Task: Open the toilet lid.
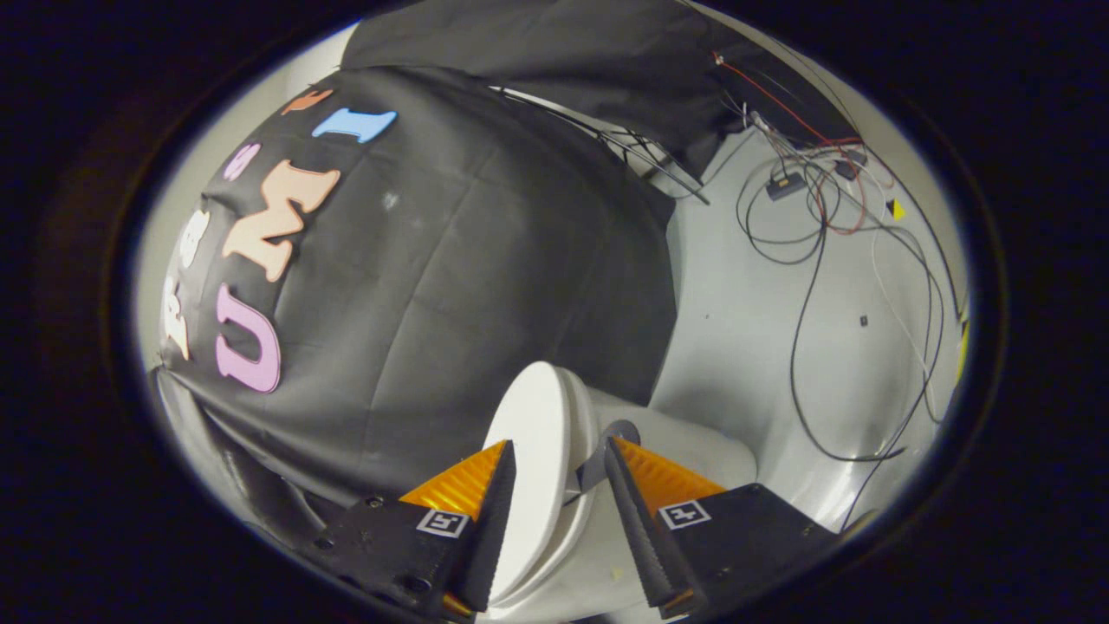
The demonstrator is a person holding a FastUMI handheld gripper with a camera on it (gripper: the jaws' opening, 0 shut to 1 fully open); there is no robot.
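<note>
- Your gripper point(559, 459) sits at the bottom centre of the frame with its fingers spread apart; neither one presses on anything.
- The toilet lid point(539, 442) shows between the fingers as a white oval, just below the middle of the frame. It appears lifted off the seat, with its broad face turned toward the booth wall at the left (the fisheye and the rolled camera make the exact angle hard to judge).
- A grey tab point(606, 451) shows just right of the lid, close to the tip of your right-hand finger. I cannot tell whether it touches the finger.
- The toilet bowl point(693, 446) sits behind and to the right of the lid, a white rounded body against the pale floor point(745, 347).
- Step in hand, as I judge it: the lid looks raised most of the way, so you are near the end of the opening move or at the let-go.
- The next move calls for checking that the lid rests back on its own, then drawing the fingers straight away from it without catching its rim.
- As for containers: the bowl is the only one here, and its inside is hidden behind the lid, so I cannot say what is in it.
- Loose cables point(814, 286) trail over the floor at the upper right, well apart from the toilet.
</note>
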